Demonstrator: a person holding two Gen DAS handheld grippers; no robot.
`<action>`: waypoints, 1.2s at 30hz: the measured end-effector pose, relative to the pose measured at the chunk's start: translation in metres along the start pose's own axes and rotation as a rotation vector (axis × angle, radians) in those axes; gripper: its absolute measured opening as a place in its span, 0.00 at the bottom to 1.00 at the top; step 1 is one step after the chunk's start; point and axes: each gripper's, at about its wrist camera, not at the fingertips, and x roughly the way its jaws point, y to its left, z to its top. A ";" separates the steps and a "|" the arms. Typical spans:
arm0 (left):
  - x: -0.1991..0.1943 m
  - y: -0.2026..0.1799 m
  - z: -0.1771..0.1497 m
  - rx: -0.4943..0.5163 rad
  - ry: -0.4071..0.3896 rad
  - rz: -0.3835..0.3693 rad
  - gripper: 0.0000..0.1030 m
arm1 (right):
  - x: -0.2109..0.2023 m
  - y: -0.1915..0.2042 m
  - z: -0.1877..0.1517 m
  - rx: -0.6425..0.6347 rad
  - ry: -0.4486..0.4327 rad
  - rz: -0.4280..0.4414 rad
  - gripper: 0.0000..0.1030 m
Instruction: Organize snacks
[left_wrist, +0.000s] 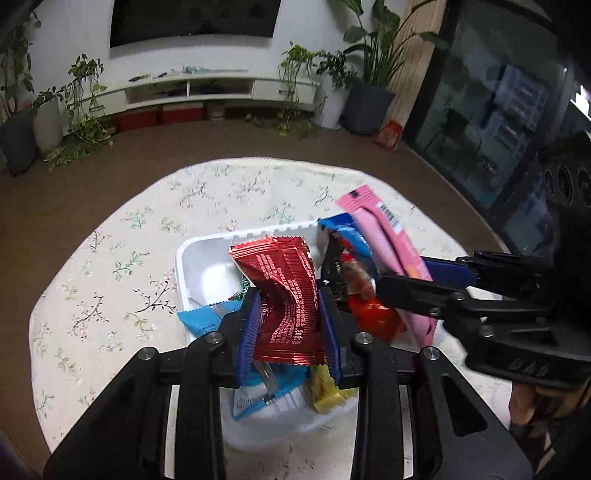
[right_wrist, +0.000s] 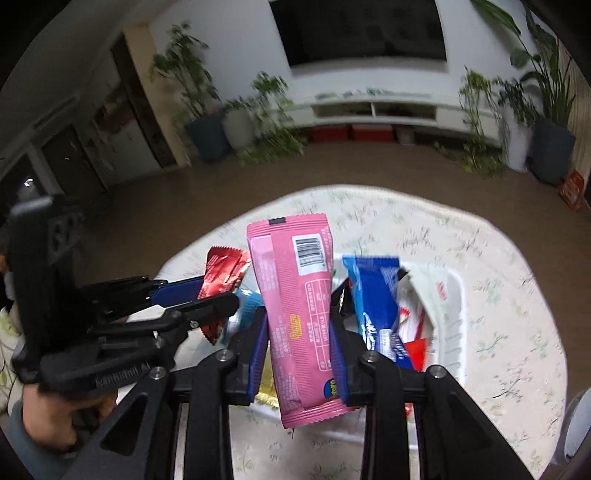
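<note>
My left gripper (left_wrist: 289, 325) is shut on a red foil snack packet (left_wrist: 284, 295) and holds it above a white tray (left_wrist: 192, 258) of snacks. My right gripper (right_wrist: 299, 350) is shut on a long pink snack packet (right_wrist: 295, 314), also over the tray (right_wrist: 452, 317). In the left wrist view the right gripper (left_wrist: 410, 273) comes in from the right with the pink packet (left_wrist: 388, 240). In the right wrist view the left gripper (right_wrist: 207, 291) holds the red packet (right_wrist: 221, 273) at the left. A blue packet (right_wrist: 376, 295), a light blue packet (left_wrist: 201, 319) and a yellow packet (left_wrist: 328, 395) lie in the tray.
The tray sits on a round table with a floral cloth (left_wrist: 122, 258). Beyond it are brown floor, potted plants (left_wrist: 81, 110), a low white TV cabinet (left_wrist: 207, 88) and glass doors (left_wrist: 498, 122) at the right.
</note>
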 end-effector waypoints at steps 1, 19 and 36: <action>0.008 -0.002 0.000 0.001 0.007 0.006 0.28 | 0.010 -0.001 0.000 0.012 0.020 -0.023 0.32; 0.066 0.002 -0.010 0.002 0.052 0.041 0.33 | 0.064 -0.017 0.001 0.076 0.068 -0.123 0.35; 0.048 -0.003 -0.008 -0.040 -0.040 0.079 0.95 | 0.021 -0.014 0.005 0.092 -0.055 -0.167 0.53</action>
